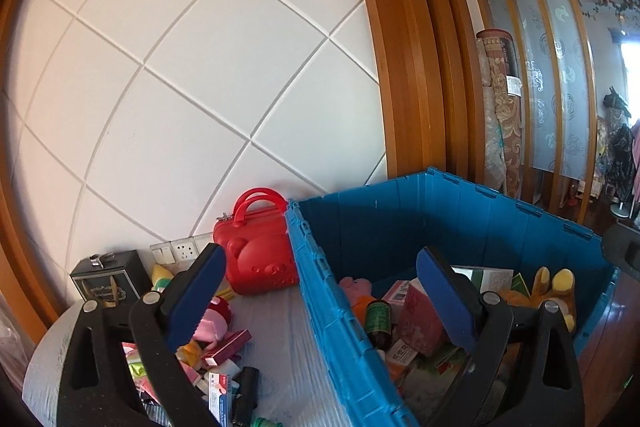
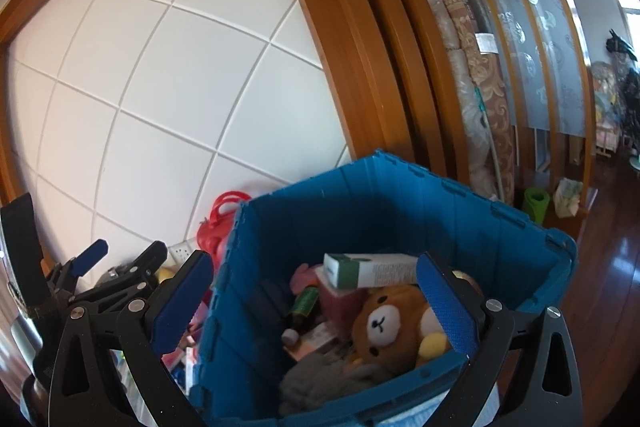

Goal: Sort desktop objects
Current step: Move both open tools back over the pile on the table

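Left wrist view: both hand-held grippers (image 1: 320, 287) (image 2: 316, 301) gape empty over the blue crate (image 1: 460, 223); labels unreadable.

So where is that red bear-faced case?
In the left wrist view, the red bear-faced case stands against the white wall, left of the blue crate, beside the wall sockets.

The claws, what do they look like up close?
Each claw is black plastic with two flat fingers faced in bright blue pads. On the left claw the pads are smooth with toothed edges; on the right claw a pad shows a bumpy, dotted texture. Silver round bolts join the black linkage arms, which have triangular cut-outs. No cables, sleeves or hands show.
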Action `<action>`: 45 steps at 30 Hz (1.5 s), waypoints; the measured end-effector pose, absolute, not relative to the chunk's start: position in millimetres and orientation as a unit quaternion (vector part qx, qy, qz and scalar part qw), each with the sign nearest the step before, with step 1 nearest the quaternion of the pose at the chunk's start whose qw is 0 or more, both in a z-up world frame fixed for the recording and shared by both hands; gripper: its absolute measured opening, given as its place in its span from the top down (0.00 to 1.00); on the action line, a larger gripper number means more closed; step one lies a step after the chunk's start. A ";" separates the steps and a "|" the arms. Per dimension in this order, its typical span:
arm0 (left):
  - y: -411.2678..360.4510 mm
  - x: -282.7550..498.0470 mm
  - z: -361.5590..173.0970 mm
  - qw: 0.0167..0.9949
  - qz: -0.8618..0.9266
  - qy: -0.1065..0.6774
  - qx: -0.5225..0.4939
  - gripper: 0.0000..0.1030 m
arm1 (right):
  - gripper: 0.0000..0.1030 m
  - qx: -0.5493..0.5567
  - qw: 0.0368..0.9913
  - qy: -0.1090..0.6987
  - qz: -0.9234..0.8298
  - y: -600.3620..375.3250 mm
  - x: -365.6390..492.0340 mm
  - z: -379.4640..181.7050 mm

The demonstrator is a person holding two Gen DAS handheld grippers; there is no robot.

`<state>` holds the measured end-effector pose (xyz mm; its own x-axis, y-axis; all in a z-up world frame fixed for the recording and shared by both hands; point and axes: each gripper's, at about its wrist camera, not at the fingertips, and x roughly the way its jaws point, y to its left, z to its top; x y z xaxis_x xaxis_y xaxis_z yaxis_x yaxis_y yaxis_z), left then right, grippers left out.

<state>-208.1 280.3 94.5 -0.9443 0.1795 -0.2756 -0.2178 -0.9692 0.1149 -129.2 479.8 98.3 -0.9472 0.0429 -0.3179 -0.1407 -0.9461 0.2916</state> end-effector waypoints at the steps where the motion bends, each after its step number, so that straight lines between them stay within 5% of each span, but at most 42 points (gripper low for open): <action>1: 275.8 -207.5 94.0 0.101 0.983 0.073 -0.133 0.06 | 0.00 -0.154 0.050 0.154 0.975 473.8 -126.5 100.2; 23: 159.1 -132.8 17.3 0.133 0.967 0.105 -0.192 0.06 | 0.00 -0.187 0.043 0.115 0.975 322.4 -77.1 74.1; 45: 52.3 -104.4 -57.4 0.015 0.964 0.102 -0.246 0.06 | 0.00 -0.199 -0.093 0.082 0.972 285.5 -103.5 47.5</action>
